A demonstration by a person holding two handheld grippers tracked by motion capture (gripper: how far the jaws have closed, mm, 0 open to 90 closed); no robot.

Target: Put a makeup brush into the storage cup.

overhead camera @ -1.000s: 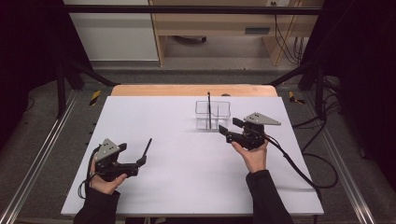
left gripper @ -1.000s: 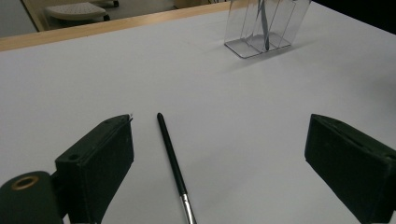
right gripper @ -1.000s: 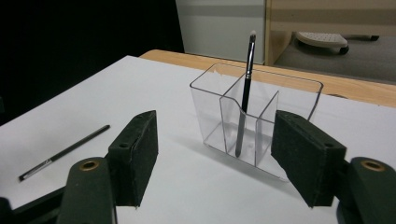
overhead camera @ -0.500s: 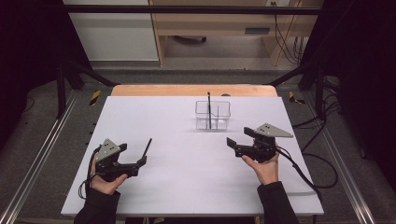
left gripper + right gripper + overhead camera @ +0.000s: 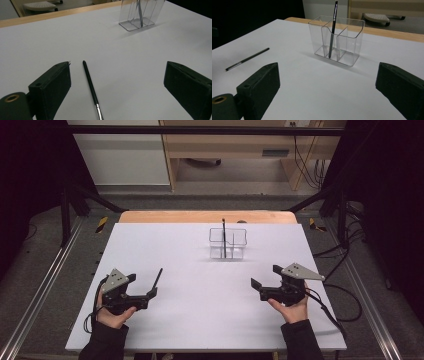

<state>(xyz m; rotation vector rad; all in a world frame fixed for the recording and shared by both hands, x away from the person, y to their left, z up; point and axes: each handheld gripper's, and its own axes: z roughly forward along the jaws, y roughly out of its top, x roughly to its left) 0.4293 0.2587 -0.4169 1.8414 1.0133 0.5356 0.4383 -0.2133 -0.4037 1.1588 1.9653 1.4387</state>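
The table is evenly lit from above, and the surroundings are left dark. Soft shadows are cast beside the holder. The near jaws are slightly blurred in both gripper views. The high view is rendered soft and grainy.

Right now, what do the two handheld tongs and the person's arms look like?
Both tongs are black, pistol-like bodies with two blocky black jaws. The left tongs and the right tongs each carry a grey three-cornered plate with small holes on top. A black cable trails from each one. In the gripper views a brass-coloured ring sits beside one jaw. The person wears dark long sleeves.
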